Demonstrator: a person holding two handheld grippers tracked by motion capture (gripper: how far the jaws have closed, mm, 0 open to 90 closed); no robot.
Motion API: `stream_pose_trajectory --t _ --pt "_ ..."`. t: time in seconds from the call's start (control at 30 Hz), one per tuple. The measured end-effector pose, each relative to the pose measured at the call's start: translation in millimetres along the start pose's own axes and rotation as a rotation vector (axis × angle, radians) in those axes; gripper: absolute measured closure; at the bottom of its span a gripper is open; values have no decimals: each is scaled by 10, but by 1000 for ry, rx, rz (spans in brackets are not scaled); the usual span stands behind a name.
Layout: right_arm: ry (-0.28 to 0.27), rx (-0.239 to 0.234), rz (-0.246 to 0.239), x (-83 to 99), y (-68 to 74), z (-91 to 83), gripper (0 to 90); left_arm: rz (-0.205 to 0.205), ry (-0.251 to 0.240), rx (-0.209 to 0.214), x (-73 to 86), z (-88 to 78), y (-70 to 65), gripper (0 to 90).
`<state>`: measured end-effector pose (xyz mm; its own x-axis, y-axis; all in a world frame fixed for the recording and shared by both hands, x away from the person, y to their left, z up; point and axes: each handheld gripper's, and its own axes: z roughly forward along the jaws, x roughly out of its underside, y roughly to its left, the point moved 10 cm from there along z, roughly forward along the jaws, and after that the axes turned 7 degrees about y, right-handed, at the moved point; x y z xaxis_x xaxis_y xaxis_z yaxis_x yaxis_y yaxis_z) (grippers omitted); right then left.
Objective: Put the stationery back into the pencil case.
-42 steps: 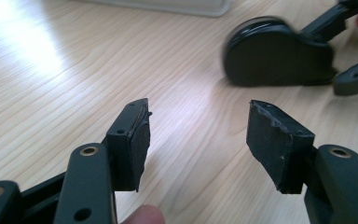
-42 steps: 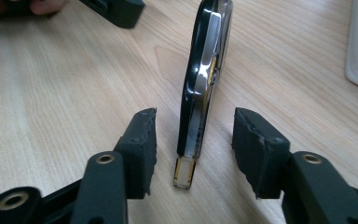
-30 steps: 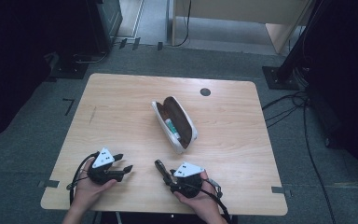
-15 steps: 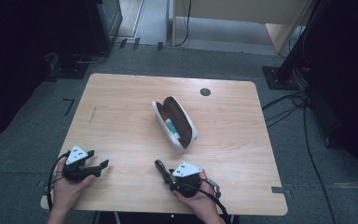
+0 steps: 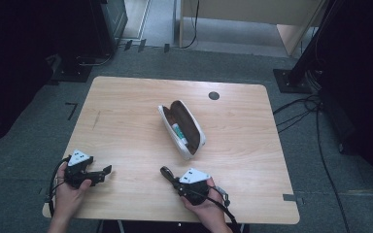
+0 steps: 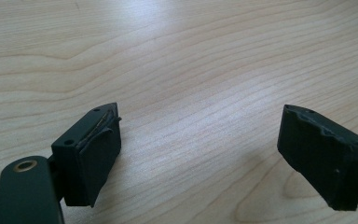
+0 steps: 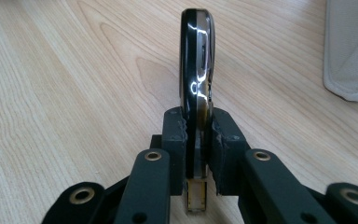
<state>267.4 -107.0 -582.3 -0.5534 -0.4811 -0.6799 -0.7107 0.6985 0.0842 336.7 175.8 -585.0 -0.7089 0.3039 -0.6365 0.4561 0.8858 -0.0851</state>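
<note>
An open glasses case (image 5: 194,127), white outside and brown inside, lies at the table's middle with a small green and white item (image 5: 178,132) in it. My right gripper (image 5: 173,180) rests near the front edge, shut on a slim glossy black object (image 7: 196,60) that juts out ahead of its jaws (image 5: 165,172). Those jaws have just been closing on it. The case's white edge (image 7: 352,51) lies off to the right. My left gripper (image 5: 108,171) sits at the front left. Its jaws have just been opening and stand wide (image 6: 205,140) over bare wood with nothing between them.
The wooden table (image 5: 126,111) has a round dark cable hole (image 5: 213,95) near its far edge. Dark stands and cables (image 5: 315,111) sit on the grey floor around it. Both forearms come in over the front edge.
My left gripper has slid left toward the table's front left corner and its jaws have spread. The right gripper has stayed put with the black object in it.
</note>
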Motion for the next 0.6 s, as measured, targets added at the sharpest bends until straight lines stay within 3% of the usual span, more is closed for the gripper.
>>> stream_pose_trajectory --t 0.17,0.27,0.6 --pt "-21 7 -3 -28 -12 -26 783 55 29 -78 11 36 -30 138" --pt "-32 9 1 -56 -26 -69 783 72 29 -62 11 41 -60 135" --pt "-84 18 7 -246 -82 -309 782 70 31 -67 10 43 -61 131"
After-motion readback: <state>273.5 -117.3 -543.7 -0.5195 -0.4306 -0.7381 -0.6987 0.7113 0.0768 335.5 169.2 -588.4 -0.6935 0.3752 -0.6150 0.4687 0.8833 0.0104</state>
